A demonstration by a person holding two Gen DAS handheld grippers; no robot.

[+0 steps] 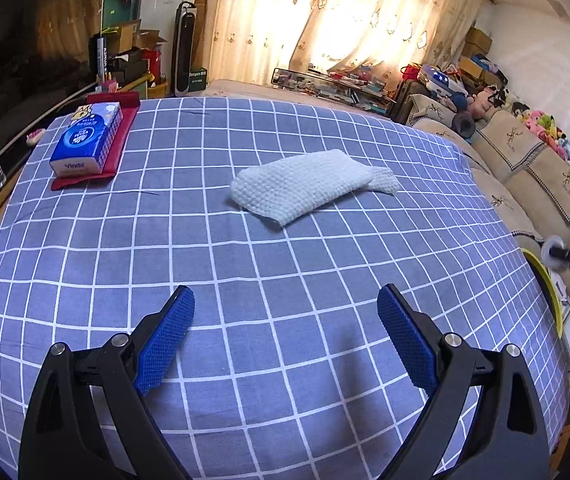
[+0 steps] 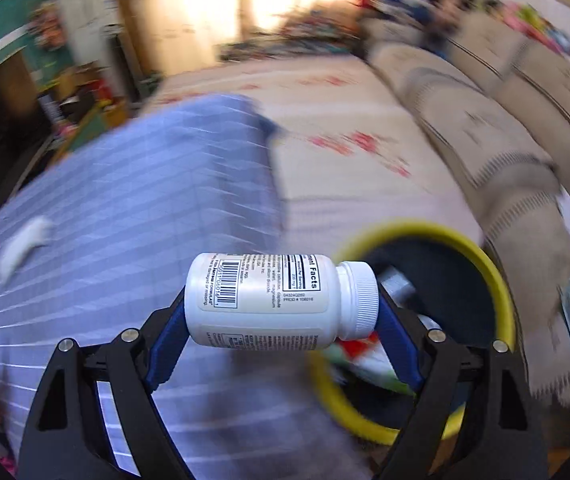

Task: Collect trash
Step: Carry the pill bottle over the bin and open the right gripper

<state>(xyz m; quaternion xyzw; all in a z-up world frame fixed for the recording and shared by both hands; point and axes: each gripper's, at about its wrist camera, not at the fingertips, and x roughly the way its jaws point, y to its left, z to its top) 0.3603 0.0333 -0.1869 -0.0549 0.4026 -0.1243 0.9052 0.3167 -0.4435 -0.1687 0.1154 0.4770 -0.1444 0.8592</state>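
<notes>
The right gripper clamps a white supplement bottle end to end, beside the yellow-rimmed bin. Released short, it could strike the rim and bounce out. The left gripper hangs open above the surface, near a crumpled paper towel.

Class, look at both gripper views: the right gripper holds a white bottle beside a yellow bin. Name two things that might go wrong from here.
1. The right gripper clamps the white bottle sideways by its ends; on smooth plastic, it might slip out before reaching the yellow bin.
2. The bottle sits over the bin's near rim, not its middle, so releasing now may bounce it onto the floor.
</notes>
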